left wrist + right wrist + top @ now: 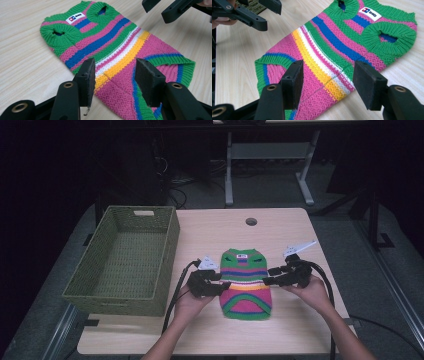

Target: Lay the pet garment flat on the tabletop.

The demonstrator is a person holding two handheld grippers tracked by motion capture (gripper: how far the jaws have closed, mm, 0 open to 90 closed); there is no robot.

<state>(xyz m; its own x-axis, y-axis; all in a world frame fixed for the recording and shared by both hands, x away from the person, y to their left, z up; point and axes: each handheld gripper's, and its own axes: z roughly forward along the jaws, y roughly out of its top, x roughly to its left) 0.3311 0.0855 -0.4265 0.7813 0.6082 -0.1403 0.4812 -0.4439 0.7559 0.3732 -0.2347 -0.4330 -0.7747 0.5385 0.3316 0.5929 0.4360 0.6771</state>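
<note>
A pale wooden table point(290, 227) stands in a dim room, a green woven basket point(125, 262) at its left. From the high view, a striped knitted sweater point(246, 282) lies flat mid-table, its long axis running away from the person, neck at the far end, between the left gripper point(222, 282) and right gripper point(270, 275). The left gripper view shows parted jaws over the sweater's edge, pads clear. The right gripper view shows the same, and the white label point(369, 13); the hem is cut off.

Probably a lab: dim room, metal-framed tables point(270, 150).
</note>
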